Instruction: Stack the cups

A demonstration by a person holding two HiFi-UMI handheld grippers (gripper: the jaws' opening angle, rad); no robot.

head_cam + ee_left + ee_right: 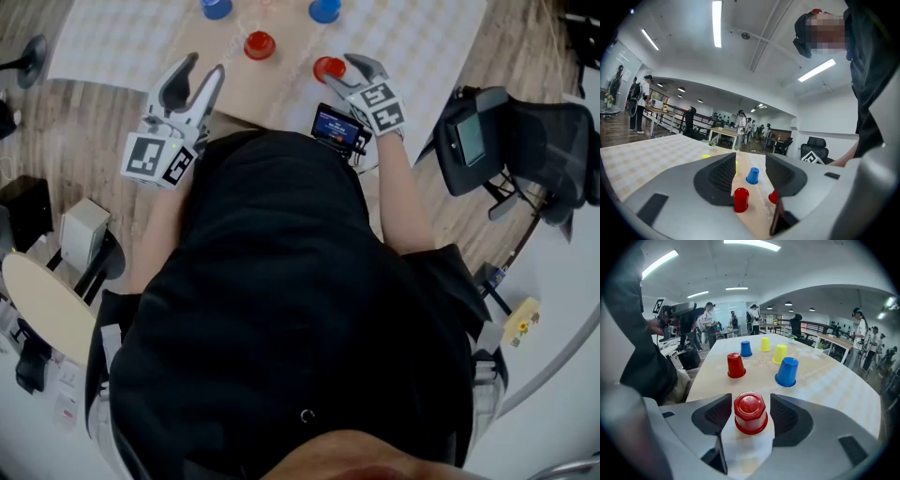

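A red cup [750, 412] stands upside down on the table [825, 380] between the jaws of my right gripper [750, 404]. The gripper is open, with a thin gap at each pad. In the head view this cup [328, 67] is at the right gripper [342, 70], near the table's front edge. A second red cup [736, 365] stands further back, a large blue cup [787, 371] to its right. My left gripper [751, 171] is open and empty. It hovers at the table's near edge [205, 66] and looks toward the second red cup [740, 199].
Further back stand a small blue cup [746, 348] and two yellow cups [780, 354] [765, 344]. A black office chair [525, 141] is on the right of the table. A round pale stool top [47, 300] is at the left. People stand at desks in the background.
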